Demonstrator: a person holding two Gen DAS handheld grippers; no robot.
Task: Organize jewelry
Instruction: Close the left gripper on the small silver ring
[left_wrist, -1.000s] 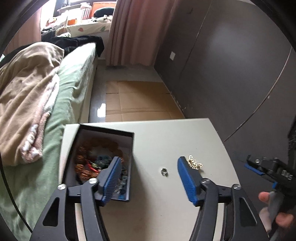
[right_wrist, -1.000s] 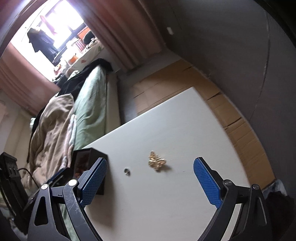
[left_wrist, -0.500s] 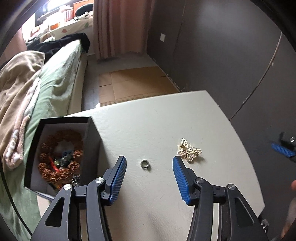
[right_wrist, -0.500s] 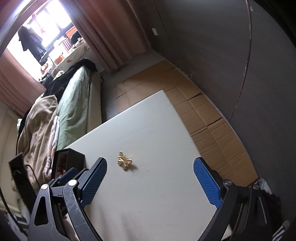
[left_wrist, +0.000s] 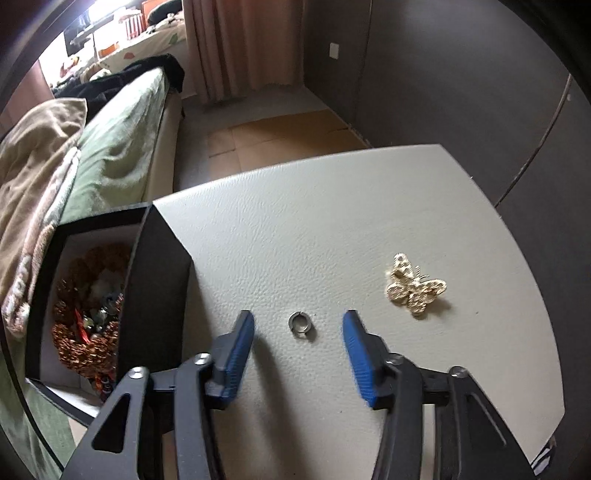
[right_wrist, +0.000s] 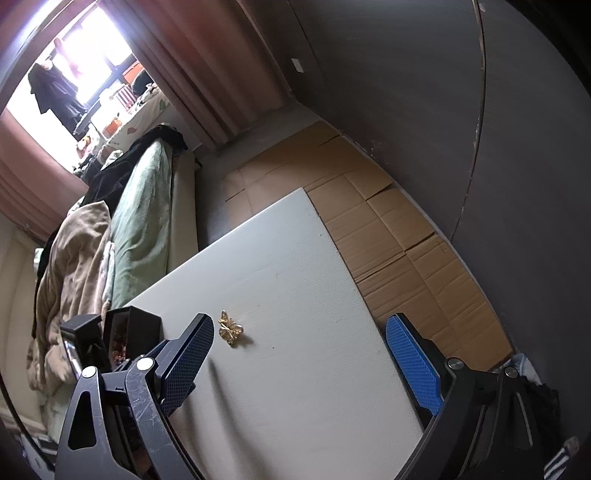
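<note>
A small silver ring (left_wrist: 300, 322) lies on the pale table (left_wrist: 314, 229). My left gripper (left_wrist: 298, 330) hangs low over it, its jaws closing with the ring between the blue pads and untouched. A gold butterfly brooch (left_wrist: 414, 283) rests to the right of it, also seen in the right wrist view as the brooch (right_wrist: 229, 328). A black jewelry box (left_wrist: 147, 295) at the table's left holds beaded bracelets. My right gripper (right_wrist: 301, 360) stands wide open above the table with nothing in it; the ring is hidden from that view.
A bed (left_wrist: 110, 147) with a green cover and a beige blanket runs along the left of the table. Cardboard sheets (right_wrist: 388, 229) cover the floor beyond the table's far and right edges. A dark wall (left_wrist: 461, 92) stands behind.
My left gripper has dropped toward the table and shifted right from the box to the ring, its jaws narrowing. The right gripper has slid right, so the ring left its view.
</note>
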